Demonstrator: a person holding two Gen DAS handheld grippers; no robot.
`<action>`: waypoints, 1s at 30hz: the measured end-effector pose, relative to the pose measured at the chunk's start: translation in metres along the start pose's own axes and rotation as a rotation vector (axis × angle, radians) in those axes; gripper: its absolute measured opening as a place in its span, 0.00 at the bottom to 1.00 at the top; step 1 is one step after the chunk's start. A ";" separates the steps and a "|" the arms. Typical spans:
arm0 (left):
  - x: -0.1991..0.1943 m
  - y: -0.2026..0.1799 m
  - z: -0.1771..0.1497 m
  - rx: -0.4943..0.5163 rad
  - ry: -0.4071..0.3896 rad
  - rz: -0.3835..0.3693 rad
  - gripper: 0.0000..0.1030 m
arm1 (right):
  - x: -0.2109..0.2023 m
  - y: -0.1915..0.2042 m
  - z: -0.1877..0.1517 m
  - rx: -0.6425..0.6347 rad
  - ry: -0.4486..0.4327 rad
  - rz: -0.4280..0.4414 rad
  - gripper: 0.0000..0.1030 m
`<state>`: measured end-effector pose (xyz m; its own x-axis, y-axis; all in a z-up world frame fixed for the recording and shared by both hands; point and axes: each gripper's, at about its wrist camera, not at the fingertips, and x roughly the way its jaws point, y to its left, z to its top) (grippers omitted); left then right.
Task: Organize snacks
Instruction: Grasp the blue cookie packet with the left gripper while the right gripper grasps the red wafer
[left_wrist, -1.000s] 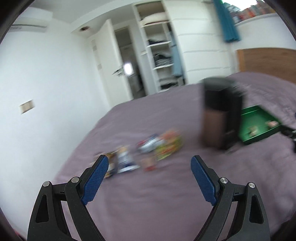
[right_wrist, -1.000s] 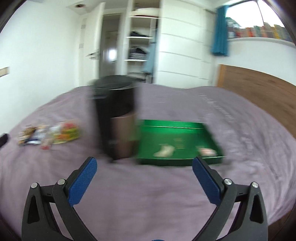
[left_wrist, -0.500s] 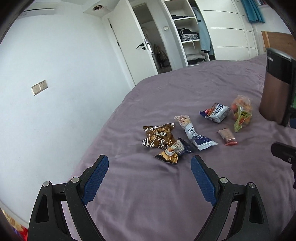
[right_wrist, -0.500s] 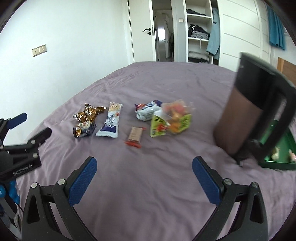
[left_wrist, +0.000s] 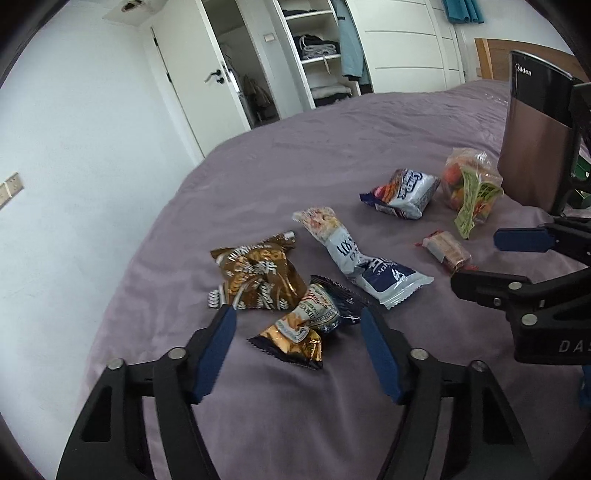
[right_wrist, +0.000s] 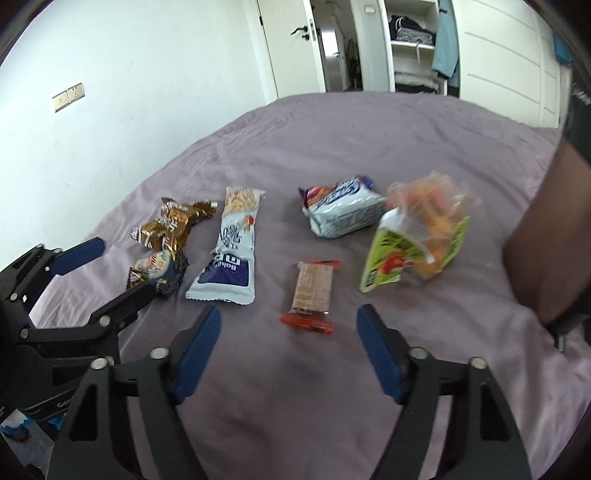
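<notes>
Several snack packets lie in a row on the purple bedspread (left_wrist: 295, 155). My left gripper (left_wrist: 296, 313) hangs low over a small gold and blue cookie packet (left_wrist: 306, 325). Its jaws are closing with the packet between the tips, pads apart from it. Beside it lie a crumpled brown-gold packet (left_wrist: 255, 277) and a long white-blue packet (left_wrist: 354, 254). My right gripper (right_wrist: 289, 313) is closing a little, still wide, with a small red-ended bar (right_wrist: 312, 291) just ahead between its tips. Farther right lie a white bag (right_wrist: 343, 210) and a clear candy bag (right_wrist: 421, 236).
A tall black and copper appliance (left_wrist: 532, 136) stands on the bed right of the snacks, with a sliver of green tray (left_wrist: 583, 173) behind it. The bed's left edge runs close to a white wall. An open wardrobe and a door are at the back.
Both grippers swung left from the appliance and tray, then sank close over the snack row. The left jaws have narrowed around the cookie packet.
</notes>
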<state>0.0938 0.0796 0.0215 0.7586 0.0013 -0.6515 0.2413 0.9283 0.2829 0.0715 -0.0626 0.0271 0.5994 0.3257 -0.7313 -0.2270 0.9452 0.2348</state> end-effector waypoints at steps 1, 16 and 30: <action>0.004 0.000 0.000 0.003 0.009 -0.013 0.55 | 0.005 -0.001 0.000 0.006 0.006 0.005 0.93; 0.044 0.031 0.003 -0.172 0.081 -0.219 0.41 | 0.040 -0.013 0.010 0.073 0.008 0.066 0.71; 0.053 0.044 0.005 -0.272 0.079 -0.291 0.35 | 0.053 -0.025 0.003 0.096 -0.003 0.114 0.17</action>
<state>0.1473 0.1186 0.0031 0.6305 -0.2573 -0.7323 0.2623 0.9586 -0.1109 0.1116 -0.0686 -0.0155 0.5763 0.4313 -0.6942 -0.2197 0.8999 0.3767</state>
